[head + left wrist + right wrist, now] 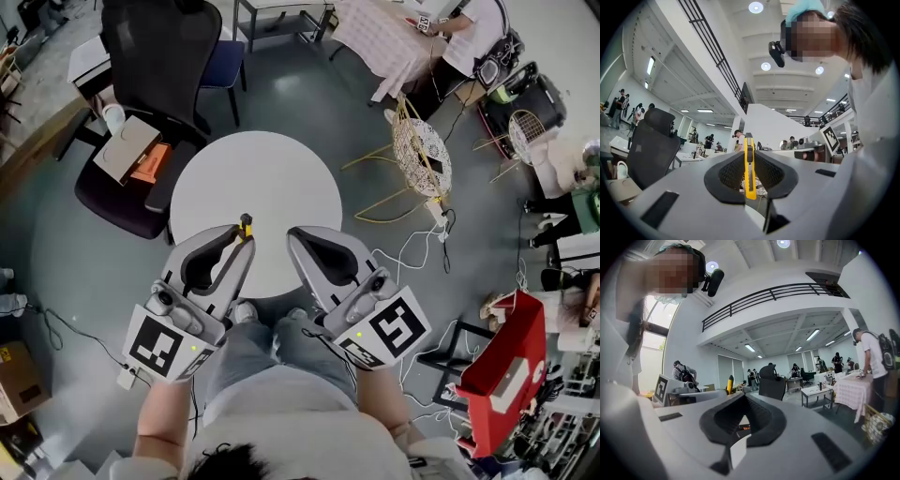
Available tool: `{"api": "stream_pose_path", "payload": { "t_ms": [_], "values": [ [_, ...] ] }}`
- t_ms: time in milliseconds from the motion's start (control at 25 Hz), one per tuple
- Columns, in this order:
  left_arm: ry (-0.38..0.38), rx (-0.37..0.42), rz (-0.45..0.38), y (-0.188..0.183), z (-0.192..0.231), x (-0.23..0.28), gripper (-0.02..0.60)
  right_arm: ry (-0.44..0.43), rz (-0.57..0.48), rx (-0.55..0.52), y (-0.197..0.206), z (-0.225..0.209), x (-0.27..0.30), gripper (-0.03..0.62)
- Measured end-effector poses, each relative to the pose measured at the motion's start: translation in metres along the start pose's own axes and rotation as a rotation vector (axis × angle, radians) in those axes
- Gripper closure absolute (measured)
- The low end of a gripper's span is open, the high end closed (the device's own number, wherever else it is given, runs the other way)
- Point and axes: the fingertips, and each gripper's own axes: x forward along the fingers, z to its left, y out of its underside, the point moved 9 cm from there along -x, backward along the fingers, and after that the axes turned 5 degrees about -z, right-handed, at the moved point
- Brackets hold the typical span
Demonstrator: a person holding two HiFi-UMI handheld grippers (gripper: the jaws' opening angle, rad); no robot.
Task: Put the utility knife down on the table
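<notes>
Dark hair [225, 461] and the white shirt of the person fill the bottom edge of the head view, and below them are the knees in blue jeans [272, 349]. Both grippers are held in front of the body, side by side and a little apart, with their tips pointing to the round white table [272, 178].

The utility knife [246, 224] is not on the table. It sits in the left gripper [239, 242], and its yellow end with a dark tip stands out beyond the jaw tips. In the head view this end shows over the near rim of the table, but how high above the surface it is I cannot tell. In the left gripper view the jaws of the left gripper [749, 152] are clenched on the knife [749, 171]. The thin yellow body stands upright between the two black pads [726, 176], with its narrow edge toward the camera, and both pads press on its sides.

The right gripper [298, 239] carries nothing. In the right gripper view, the jaws of the right gripper [743, 401] are pressed together at the tips, and the hollow between their black pads is empty. The same view shows the yellow knife [730, 384] farther to the left, sticking up from the other gripper.

A black office chair [150, 56] stands beyond the table on the left.
</notes>
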Motion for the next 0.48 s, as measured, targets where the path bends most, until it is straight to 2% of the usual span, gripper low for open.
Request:
{"api": "stream_pose_path", "payload": {
  "t_ms": [240,480],
  "values": [
    [-0.043,-0.016,0.041,0.021,0.000,0.015,0.514,-0.013,0.017,0.011,0.002,-0.025,0.000,0.586],
    [-0.133,-0.020,0.105,0.051,-0.002,0.027,0.514,-0.074,0.039,0.018,0.007,-0.050,0.003,0.586]
  ]
}}
